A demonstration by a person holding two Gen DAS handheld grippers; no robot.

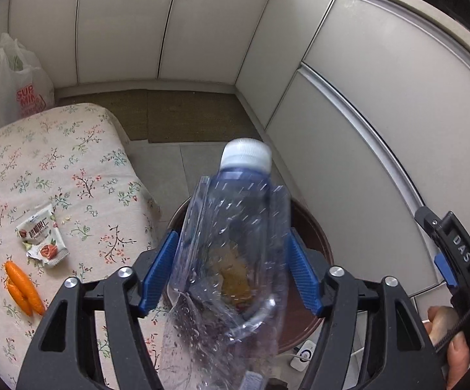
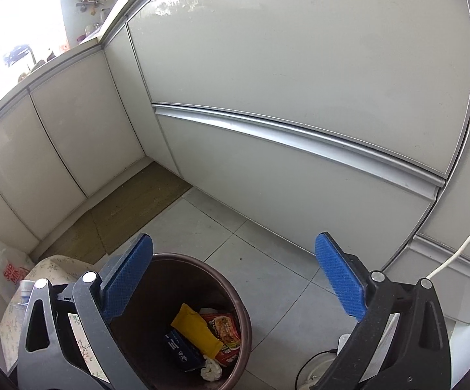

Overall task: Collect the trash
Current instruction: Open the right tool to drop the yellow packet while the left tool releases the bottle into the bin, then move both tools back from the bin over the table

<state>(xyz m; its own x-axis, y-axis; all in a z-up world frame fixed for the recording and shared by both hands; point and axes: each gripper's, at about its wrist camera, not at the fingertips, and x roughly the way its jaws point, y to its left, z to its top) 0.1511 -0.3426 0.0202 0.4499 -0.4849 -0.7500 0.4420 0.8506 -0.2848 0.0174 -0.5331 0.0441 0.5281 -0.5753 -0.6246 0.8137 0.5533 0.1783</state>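
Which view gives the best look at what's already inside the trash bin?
The right wrist view: it looks down into the brown trash bin, showing a yellow wrapper, a red packet, a dark blue box and crumpled tissue. In the left wrist view the held plastic bottle hides nearly all of the bin.

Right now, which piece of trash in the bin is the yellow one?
The yellow wrapper, lying in the middle of the brown bin. Beside it are a red packet, a dark blue box and crumpled white paper.
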